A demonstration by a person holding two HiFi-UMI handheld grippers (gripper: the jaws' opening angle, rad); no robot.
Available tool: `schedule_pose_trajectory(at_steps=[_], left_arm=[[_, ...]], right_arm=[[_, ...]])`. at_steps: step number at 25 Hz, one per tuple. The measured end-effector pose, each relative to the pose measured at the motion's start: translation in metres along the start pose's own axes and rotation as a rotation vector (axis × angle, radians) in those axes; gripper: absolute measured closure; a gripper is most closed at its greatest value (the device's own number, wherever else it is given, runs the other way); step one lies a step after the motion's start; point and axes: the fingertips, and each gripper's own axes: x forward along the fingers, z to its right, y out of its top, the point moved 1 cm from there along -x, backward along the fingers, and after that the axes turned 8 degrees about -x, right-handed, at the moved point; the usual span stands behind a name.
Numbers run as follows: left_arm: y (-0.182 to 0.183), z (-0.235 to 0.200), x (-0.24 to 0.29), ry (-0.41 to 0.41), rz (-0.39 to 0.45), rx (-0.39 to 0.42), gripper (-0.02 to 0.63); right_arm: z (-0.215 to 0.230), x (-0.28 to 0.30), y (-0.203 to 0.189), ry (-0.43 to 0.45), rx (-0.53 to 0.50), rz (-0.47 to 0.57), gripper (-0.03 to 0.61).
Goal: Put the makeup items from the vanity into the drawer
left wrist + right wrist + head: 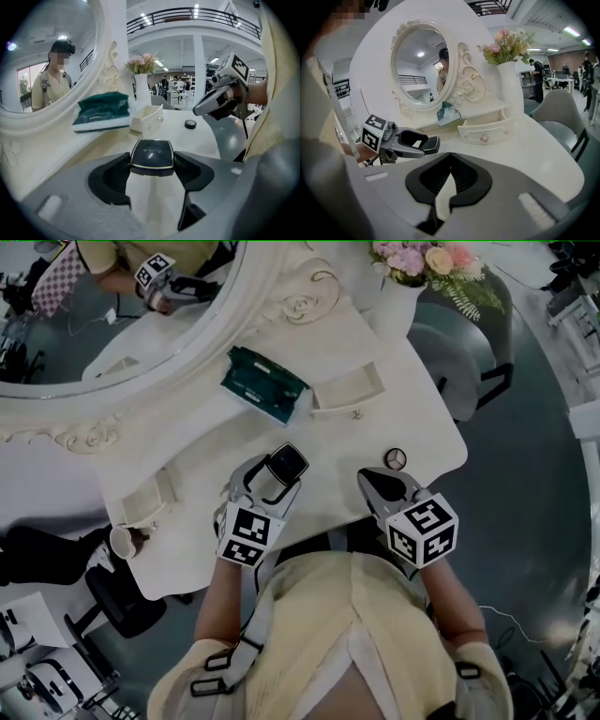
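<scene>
A black square compact sits between the fingers of my left gripper, which is shut on its two sides and holds it just above the white vanity top. In the left gripper view the compact lies flat between the dark pads. A small round black-lidded pot stands on the top just ahead of my right gripper, whose jaws are shut with nothing in them. An open drawer lies beyond, at the mirror's base.
A green packet lies beside the oval mirror. A second open drawer is at the left. A vase of flowers stands at the far right corner, with a grey chair past the table's edge.
</scene>
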Motion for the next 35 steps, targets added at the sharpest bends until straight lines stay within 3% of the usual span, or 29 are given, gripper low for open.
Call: schedule_pose_trajectory(at_steps=[6,12,20,24,32,35], left_arm=[[0.061,0.045,0.013,-0.034,0.074,0.023,0.311],[0.103,0.057,0.043,0.031,0.135,0.071,0.31],[0.143,0.05,0.082,0.095,0.1,0.036,0.308],[0.152,0.045,0.098,0.101,0.043,-0.047,0.308],[0.145,0.029,0.124,0.028,-0.102,-0.377,0.307],[0.144,0.026,0.133,0.005,-0.156,-0.454,0.307]], right_arm=[[0.029,-0.018,-0.002,0.018,-0.016,0.008,0.578],[0.053,-0.033,-0.002,0.032,-0.044,0.026,0.578],[0.092,-0.054,0.0,0.038,-0.071,0.038,0.578],[0.102,-0.056,-0.003,0.064,-0.077,0.034,0.578],[0.11,-0.055,-0.012,0.131,-0.089,0.024,0.578],[0.112,-0.056,-0.016,0.142,-0.092,0.015,0.578]])
